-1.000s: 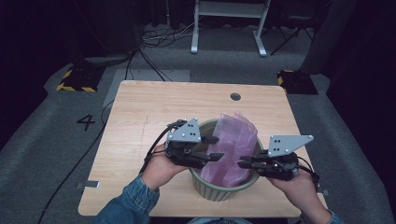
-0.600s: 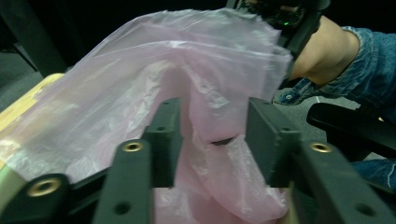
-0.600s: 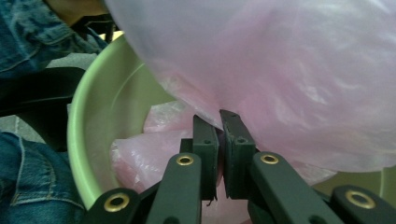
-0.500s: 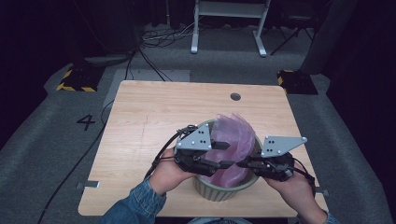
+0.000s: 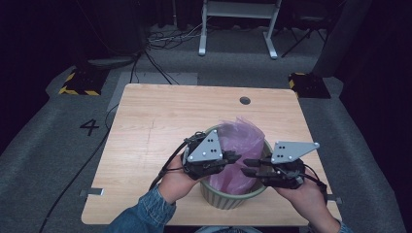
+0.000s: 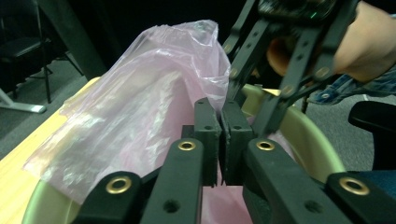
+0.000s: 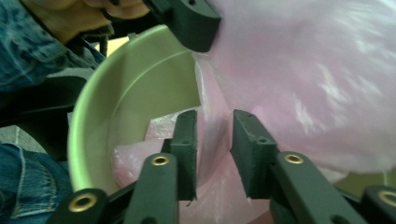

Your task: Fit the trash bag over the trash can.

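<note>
Pink plastic bag (image 5: 240, 145) sits in the green bin (image 5: 218, 196) on the surface (image 5: 155, 126): thin, limp, slippery; grip at its rim. Left tool (image 6: 220, 122) has just clenched on the film; right tool (image 7: 214, 122) has just been opening, film between, released.

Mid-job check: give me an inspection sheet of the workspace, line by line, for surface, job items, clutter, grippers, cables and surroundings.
Surface: wooden table, bare apart from the bin; round hole near the far edge.
Job's things: green bin at the near edge; pink plastic bag stands in it, its top rising above the rim.
Clutter: nothing seen.
Grippers: left gripper has just closed, fingers together on the bag's film; right gripper has just been opening, fingers apart with film between them.
Cables: black cable trails off the table's left side to the floor.
Surroundings: grey floor marked 4, hazard-striped blocks, white stand frame behind.
</note>
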`<state>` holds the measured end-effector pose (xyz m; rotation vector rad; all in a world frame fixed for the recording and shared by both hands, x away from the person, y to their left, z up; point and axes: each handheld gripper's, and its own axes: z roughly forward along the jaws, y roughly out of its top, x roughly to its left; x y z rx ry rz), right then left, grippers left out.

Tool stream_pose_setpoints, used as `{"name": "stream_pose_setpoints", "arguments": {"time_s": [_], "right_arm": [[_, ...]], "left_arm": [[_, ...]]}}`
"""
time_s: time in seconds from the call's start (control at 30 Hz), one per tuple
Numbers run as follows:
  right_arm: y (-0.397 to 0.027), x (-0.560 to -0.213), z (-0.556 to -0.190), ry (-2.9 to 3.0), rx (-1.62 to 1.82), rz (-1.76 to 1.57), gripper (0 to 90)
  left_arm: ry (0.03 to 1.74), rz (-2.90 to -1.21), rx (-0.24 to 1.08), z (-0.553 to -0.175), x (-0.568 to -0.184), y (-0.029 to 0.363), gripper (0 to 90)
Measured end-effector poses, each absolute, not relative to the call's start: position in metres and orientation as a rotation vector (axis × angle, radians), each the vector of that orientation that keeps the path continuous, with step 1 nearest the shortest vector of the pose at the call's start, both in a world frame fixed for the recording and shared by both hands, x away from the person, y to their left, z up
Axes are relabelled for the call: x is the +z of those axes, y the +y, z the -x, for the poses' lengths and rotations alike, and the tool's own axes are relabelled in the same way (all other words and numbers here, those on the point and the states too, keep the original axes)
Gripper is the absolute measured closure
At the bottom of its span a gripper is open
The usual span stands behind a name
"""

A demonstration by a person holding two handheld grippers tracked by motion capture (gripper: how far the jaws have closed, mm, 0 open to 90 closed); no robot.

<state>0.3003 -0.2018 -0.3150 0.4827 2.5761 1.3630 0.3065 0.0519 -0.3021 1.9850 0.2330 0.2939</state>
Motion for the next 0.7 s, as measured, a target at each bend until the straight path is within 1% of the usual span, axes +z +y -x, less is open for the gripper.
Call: {"name": "stream_pose_setpoints", "arguments": {"time_s": [0.13, 0.37, 0.53, 0.7], "right_arm": [[-0.21, -0.308, -0.299, 2.563, 1.394, -0.496, 63.7], [-0.223, -0.285, -0.295, 2.503, 1.428, -0.479, 63.0], [-0.221, -0.268, -0.294, 2.468, 1.433, -0.431, 62.7], [-0.213, -0.259, -0.295, 2.459, 1.434, -0.392, 61.5]], "left_arm": [[0.242, -1.984, 0.302, -0.309, -0.304, 0.053, 89.6], [0.227, -2.009, 0.323, -0.309, -0.306, 0.048, 89.6], [0.214, -2.021, 0.318, -0.309, -0.306, 0.044, 89.6], [0.207, -2.043, 0.318, -0.309, -0.307, 0.041, 89.5]]}}
